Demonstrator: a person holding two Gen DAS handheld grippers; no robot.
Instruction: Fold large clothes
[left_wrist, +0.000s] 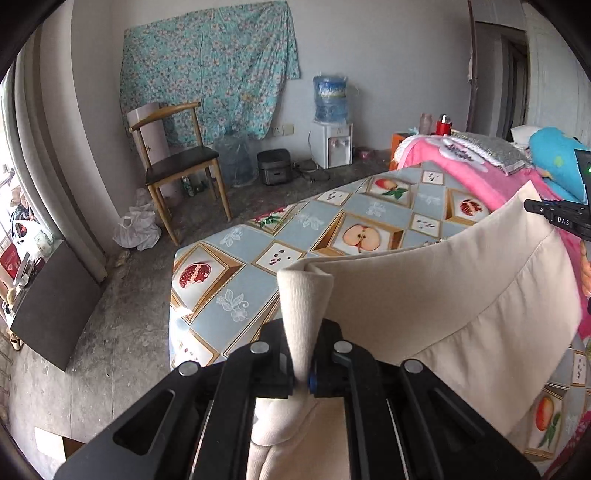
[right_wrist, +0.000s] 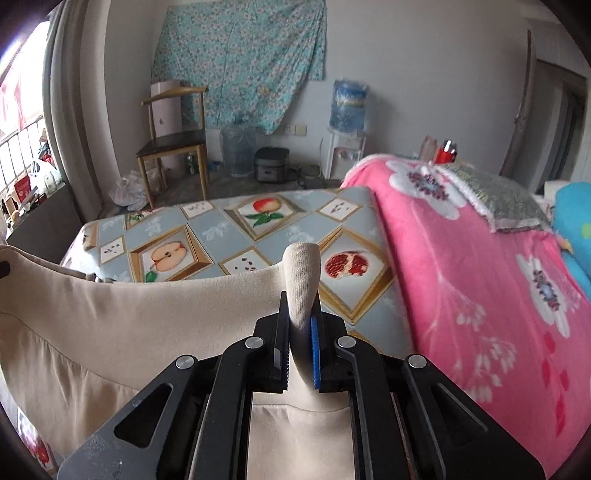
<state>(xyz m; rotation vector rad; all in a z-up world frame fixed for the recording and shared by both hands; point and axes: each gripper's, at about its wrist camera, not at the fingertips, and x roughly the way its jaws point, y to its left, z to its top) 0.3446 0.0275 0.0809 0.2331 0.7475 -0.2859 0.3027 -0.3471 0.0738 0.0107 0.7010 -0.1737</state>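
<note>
Here, ribbed beige garment pinched taut, glossy fruit-print tablecloth

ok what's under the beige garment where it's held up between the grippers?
Under the beige garment, the fruit-print tablecloth shows past its upper edge. Whatever lies directly beneath the cloth is covered. Left gripper and right gripper clamp its edge.

One garment, two claws
</note>
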